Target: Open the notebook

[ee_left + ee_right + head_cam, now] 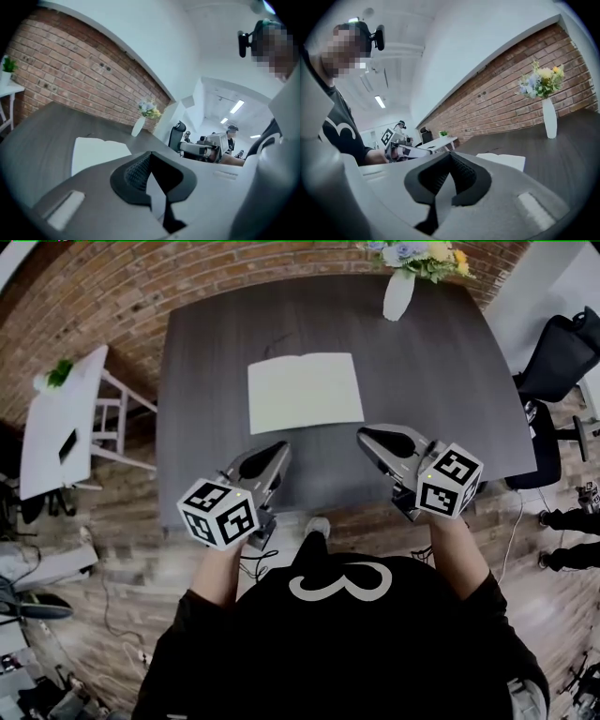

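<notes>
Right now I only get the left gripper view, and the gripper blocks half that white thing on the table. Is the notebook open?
Observer: Yes. In the head view the notebook lies open flat, both pages up.
Operator: Is the other gripper holding anything?
Observer: No. The right gripper is shut, nothing between its jaws.
Operator: Are they touching the notebook?
Observer: No. The left gripper and the right one sit at the table's near edge, clear of it.

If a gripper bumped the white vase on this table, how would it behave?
The white vase is tall and narrow under a wide bouquet, so it would probably tip rather than slide. It looks ceramic, likely fragile, and stands near the table's far edge.
</notes>
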A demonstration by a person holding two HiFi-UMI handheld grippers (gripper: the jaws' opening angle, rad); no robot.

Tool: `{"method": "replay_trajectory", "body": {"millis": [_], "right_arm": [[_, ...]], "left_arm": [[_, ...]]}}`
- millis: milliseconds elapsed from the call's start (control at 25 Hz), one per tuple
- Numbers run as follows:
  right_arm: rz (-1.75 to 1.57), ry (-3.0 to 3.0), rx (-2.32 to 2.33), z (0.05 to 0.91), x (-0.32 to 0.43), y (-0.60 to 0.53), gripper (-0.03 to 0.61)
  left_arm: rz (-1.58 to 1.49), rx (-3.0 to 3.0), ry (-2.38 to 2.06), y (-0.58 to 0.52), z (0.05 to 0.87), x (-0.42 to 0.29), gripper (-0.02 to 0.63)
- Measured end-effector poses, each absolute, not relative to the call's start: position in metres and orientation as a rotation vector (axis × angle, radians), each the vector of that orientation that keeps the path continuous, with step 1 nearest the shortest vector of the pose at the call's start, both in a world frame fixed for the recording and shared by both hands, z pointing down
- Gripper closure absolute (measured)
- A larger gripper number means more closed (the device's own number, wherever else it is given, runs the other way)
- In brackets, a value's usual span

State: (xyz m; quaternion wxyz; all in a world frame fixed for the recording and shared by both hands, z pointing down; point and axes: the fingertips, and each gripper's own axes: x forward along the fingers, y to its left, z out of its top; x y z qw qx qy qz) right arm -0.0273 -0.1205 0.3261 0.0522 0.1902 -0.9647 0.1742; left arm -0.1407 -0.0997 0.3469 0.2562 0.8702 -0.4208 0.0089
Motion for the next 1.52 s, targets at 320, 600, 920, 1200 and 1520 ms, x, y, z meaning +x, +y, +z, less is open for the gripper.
{"method": "replay_trajectory", "body": {"millis": [320, 600, 920, 1200, 1520], "right_arm": [[0.487, -2.972, 0.474, 0.296, -0.019, -0.054, 0.577], [0.443, -2.99, 0.485, 0.292, -0.017, -0.03, 0.577], [0.433, -2.977, 0.534, 0.294, -0.009, -0.022, 0.577], [0.425, -2.964, 0.528, 0.296, -0.012, -0.019, 0.577], [0.43, -2.961, 0.527, 0.299, -0.015, -0.022, 0.577]], "left_arm": [[-0.014, 2.529, -1.112, -0.05, 0.285, -0.102, 0.601], [0.036, 2.575, -1.078, -0.026, 0.282, -0.08, 0.601], [0.051, 2.575, -1.057, -0.014, 0.285, -0.071, 0.6], [0.04, 2.569, -1.048, -0.011, 0.287, -0.07, 0.6], [0.02, 2.556, -1.051, -0.015, 0.292, -0.072, 0.6]]}}
